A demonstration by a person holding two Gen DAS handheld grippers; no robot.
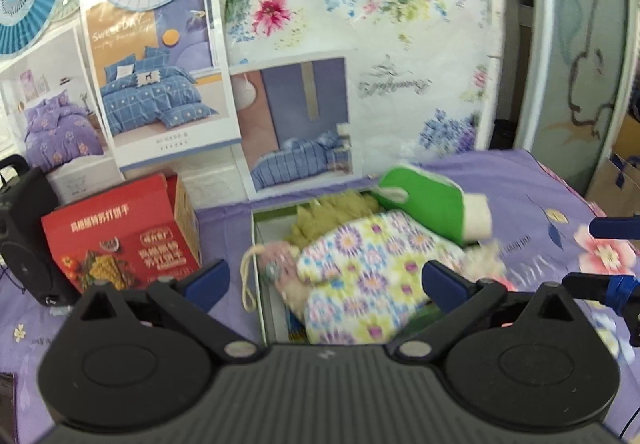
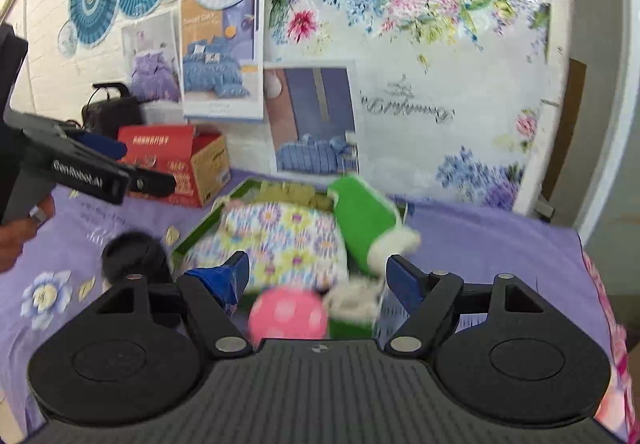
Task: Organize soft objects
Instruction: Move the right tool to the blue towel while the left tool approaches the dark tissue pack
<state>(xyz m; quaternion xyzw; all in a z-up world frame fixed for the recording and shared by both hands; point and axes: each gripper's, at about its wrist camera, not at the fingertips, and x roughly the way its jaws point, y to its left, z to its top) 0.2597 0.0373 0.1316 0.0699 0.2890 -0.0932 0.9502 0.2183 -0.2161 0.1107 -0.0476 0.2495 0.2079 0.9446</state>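
A shallow box (image 1: 261, 244) on the purple floral bedspread holds soft items. A floral mitt (image 1: 360, 264) lies on top, with a green mitt with a white cuff (image 1: 432, 199) against it, an olive fuzzy cloth (image 1: 340, 207) behind and a pinkish corded pouch (image 1: 276, 264) to the left. My left gripper (image 1: 326, 278) hovers open over the floral mitt, gripping nothing. In the right wrist view my right gripper (image 2: 318, 270) is open near the box (image 2: 192, 234). A pink dotted ball (image 2: 288, 314) and a white fluffy piece (image 2: 356, 300) lie low between its fingers, untouched by the pads.
A red carton (image 1: 124, 240) and a black speaker (image 1: 28, 228) stand left of the box. A black round object (image 2: 132, 256) lies on the bedspread. Posters and floral sheets cover the wall behind. The left gripper (image 2: 140, 163) reaches in from the left, with a hand (image 2: 20, 232) below it.
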